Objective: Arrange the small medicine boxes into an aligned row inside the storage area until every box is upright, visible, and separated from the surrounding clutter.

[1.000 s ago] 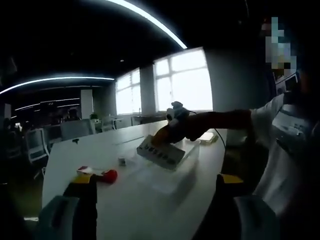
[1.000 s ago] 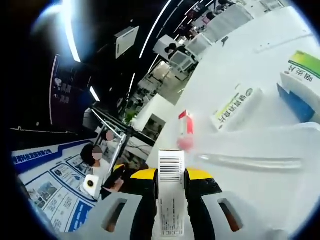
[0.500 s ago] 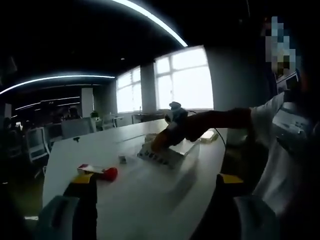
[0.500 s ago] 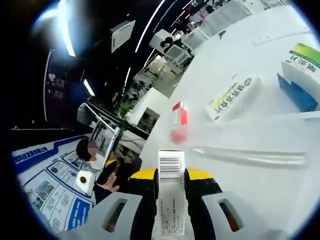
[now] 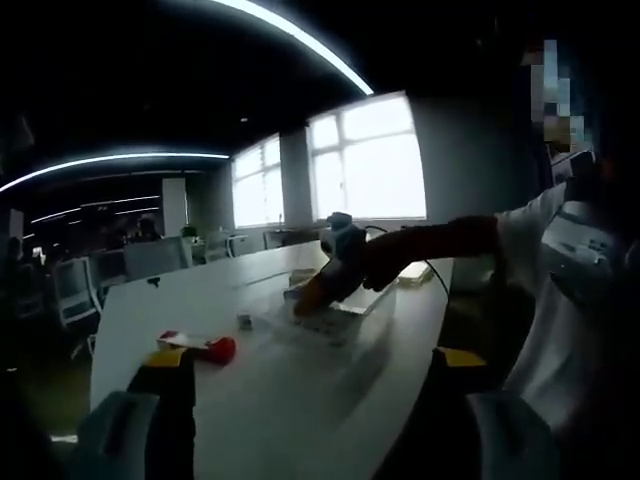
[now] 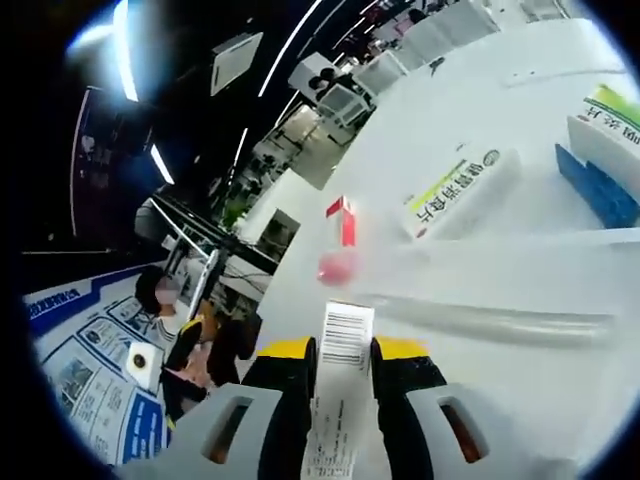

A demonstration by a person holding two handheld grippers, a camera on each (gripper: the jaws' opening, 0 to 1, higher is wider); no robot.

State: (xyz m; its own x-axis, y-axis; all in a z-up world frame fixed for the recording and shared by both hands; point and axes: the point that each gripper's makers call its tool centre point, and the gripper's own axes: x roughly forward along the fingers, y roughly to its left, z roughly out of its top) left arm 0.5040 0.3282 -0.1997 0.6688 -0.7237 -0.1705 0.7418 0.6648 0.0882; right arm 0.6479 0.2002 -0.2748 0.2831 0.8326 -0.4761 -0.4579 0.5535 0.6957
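A barcoded medicine box sits pinched between the right gripper fingers, its barcode end poking past the tips toward the clear storage tray just ahead, apparently so it can be stood inside. Beyond the tray lie a green-striped box and a red-and-white box. The left gripper hangs back, released and holding nothing, above the white table.

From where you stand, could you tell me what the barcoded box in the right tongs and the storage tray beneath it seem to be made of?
The barcoded box, clamped in the right tongs, looks like thin matte printed cardboard: flat white panels, crisp edges, black barcode. The storage tray looks like clear glossy plastic: its rim is see-through and catches a bright highlight, though acrylic or a softer plastic cannot be told apart.
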